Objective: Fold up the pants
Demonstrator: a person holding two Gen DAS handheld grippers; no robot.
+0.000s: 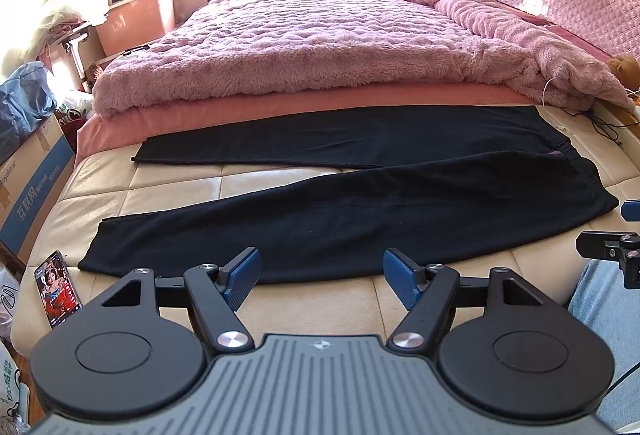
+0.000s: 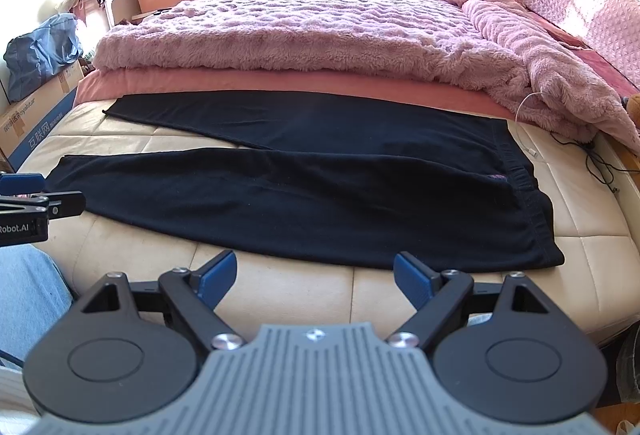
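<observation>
Black pants (image 1: 352, 219) (image 2: 304, 195) spread flat on cream mattress (image 1: 168, 195) (image 2: 580, 211), legs parted, waistband at right, far leg against pink blanket (image 1: 304, 51) (image 2: 304, 31). Left gripper (image 1: 319, 277) held wide open, empty, at pants' near edge; right gripper (image 2: 315, 281) likewise. Phone (image 1: 57, 289) left of pants seen only in left wrist view; waistband stitching seen clearly only in right.

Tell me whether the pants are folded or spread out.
Spread out. The black pants lie flat on the cream mattress, both legs apart in a V, no layer doubled over.
</observation>
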